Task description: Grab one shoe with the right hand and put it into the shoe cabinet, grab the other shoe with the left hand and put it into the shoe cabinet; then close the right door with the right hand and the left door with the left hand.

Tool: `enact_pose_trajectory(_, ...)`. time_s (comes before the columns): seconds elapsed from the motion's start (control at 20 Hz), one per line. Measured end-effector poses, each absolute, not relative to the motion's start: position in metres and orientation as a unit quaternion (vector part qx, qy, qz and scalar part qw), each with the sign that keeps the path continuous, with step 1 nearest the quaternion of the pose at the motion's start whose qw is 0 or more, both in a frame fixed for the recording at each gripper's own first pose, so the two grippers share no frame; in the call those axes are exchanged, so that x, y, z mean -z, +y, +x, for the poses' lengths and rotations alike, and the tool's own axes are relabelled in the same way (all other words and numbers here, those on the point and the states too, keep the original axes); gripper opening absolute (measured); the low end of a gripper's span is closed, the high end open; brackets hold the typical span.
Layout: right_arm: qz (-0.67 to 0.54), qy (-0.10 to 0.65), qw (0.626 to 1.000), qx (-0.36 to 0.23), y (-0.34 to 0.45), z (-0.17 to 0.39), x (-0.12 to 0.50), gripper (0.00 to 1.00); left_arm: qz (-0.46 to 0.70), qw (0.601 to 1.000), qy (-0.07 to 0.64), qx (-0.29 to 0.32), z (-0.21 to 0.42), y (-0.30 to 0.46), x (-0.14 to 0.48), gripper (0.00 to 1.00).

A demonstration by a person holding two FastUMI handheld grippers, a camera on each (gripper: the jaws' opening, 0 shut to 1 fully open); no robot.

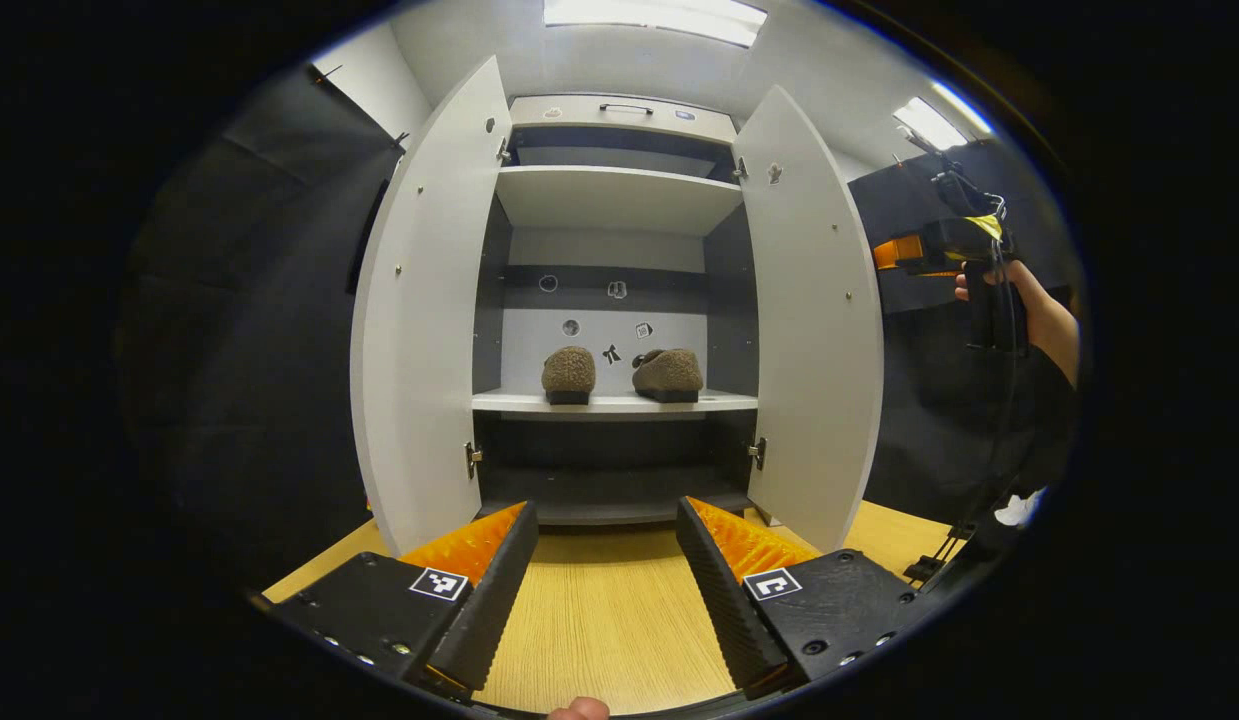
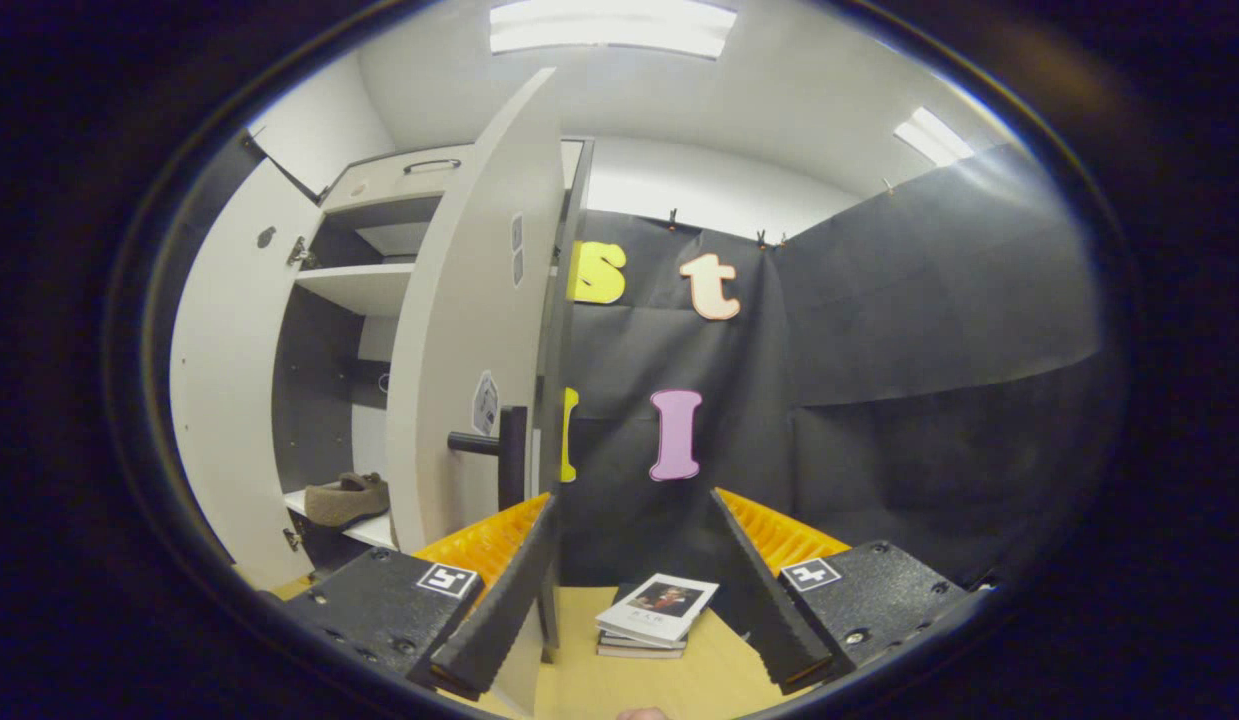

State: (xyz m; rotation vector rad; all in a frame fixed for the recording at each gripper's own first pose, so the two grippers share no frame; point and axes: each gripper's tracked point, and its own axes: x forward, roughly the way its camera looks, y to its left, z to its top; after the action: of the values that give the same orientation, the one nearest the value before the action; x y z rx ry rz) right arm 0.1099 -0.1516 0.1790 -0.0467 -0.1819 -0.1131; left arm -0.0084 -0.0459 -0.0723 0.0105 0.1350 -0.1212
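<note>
both shoes (image 1: 568, 373) (image 1: 668, 373) sit side by side on the mid shelf (image 1: 614, 402) of the cabinet, so loading looks done; doors are the step now. my right tongs (image 2: 629, 560) are spread, empty, just beside the right door (image 2: 469, 340) edge near its handle (image 2: 494, 445). next: get behind that door & push it shut. left tongs (image 1: 604, 570) spread too, over the worktop (image 1: 599, 610), waiting for the left door (image 1: 424, 310).

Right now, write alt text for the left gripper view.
An open shoe cabinet with both doors swung wide holds two shoes side by side on its middle shelf. The left gripper is open over the wooden floor; the right gripper is raised beside the right door.
</note>
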Motion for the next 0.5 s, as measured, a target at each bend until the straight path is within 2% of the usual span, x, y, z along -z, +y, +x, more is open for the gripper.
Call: enact_pose_trajectory(0.5,-0.003,-0.08,0.996,-0.039,-0.038,0.141,-0.175,0.95,0.012,0.997,0.07,0.03,-0.008,-0.012,0.074,0.84)
